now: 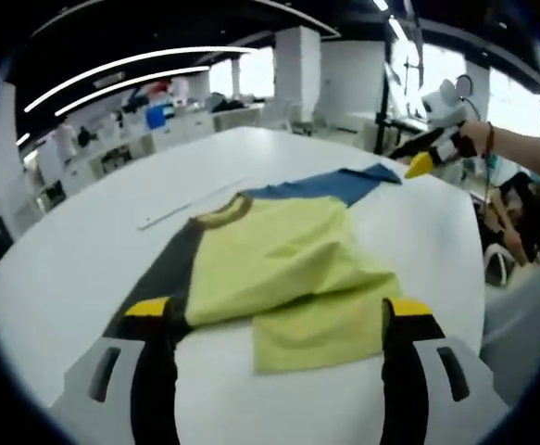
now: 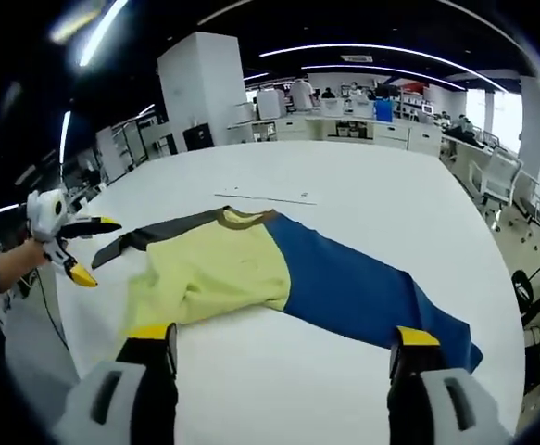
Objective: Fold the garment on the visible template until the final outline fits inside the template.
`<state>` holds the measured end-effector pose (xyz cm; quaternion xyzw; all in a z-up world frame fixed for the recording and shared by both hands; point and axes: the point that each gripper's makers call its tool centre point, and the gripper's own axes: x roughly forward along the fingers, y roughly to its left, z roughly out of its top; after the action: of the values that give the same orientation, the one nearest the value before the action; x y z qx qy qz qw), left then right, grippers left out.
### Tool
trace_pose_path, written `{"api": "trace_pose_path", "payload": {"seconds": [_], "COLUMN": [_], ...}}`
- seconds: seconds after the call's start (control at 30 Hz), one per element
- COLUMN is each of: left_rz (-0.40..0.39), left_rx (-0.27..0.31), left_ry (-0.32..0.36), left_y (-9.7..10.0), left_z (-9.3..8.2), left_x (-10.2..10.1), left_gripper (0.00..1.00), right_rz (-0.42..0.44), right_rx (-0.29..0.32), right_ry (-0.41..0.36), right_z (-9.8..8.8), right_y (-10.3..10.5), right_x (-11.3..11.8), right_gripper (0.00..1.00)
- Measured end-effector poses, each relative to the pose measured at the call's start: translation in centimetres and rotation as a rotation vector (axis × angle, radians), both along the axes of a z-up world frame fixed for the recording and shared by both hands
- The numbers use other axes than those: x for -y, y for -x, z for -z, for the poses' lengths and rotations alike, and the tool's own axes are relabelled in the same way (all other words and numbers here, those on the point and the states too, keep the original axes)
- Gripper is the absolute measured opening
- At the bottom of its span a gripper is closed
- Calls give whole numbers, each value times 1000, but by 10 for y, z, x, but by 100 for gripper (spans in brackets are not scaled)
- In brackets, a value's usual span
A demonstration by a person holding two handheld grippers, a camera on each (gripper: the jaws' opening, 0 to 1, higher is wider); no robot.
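A yellow, blue and grey garment (image 2: pixel 279 273) lies partly folded on a white table (image 2: pixel 362 176), yellow panel doubled over, blue sleeve still spread far right, while both grippers, left (image 1: pixel 279 320) and right (image 2: pixel 283 348), hover open and empty.

Both tongs, left (image 1: pixel 283 320) and right (image 2: pixel 283 348), gape wide, holding nothing.

A yellow, blue and dark garment (image 2: pixel 279 273) is lying spread on the white surface (image 2: pixel 344 176); the left gripper (image 2: pixel 89 250) is being held open near the surface's left edge.
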<state>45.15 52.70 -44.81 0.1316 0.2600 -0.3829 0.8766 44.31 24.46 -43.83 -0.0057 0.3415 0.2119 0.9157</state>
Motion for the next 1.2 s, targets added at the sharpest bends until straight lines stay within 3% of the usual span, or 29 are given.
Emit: {"api": "trace_pose_path", "payload": {"seconds": [0.2, 0.47, 0.57, 0.73, 0.87, 1.0, 1.1, 1.2], "left_rz": [27, 49, 71, 81, 85, 83, 96, 110], "left_rx": [4, 30, 46, 1, -15, -17, -15, -5], "left_ry": [8, -22, -66, -56, -62, -87, -160, -168], "left_y": [19, 34, 38, 46, 50, 51, 51, 51], "left_z": [5, 14, 20, 33, 42, 52, 63, 68], "left_x": [35, 65, 69, 78, 87, 93, 90, 91], "left_gripper": [85, 80, 77, 71, 67, 62, 53, 41], "right_rz": [-64, -62, -64, -95, -147, -175, -193, -194], "right_rx": [-1, 12, 17, 40, 57, 66, 57, 56], "right_ry": [-5, -64, -80, -62, -29, -42, -37, -12], "right_z": [-4, -9, -10, -11, -12, -16, -14, -11], "right_y": [28, 55, 63, 73, 82, 89, 95, 98], "right_x": [-15, -24, -26, -32, -40, -49, -52, -50], "right_gripper": [98, 99, 99, 99, 99, 99, 99, 99]}}
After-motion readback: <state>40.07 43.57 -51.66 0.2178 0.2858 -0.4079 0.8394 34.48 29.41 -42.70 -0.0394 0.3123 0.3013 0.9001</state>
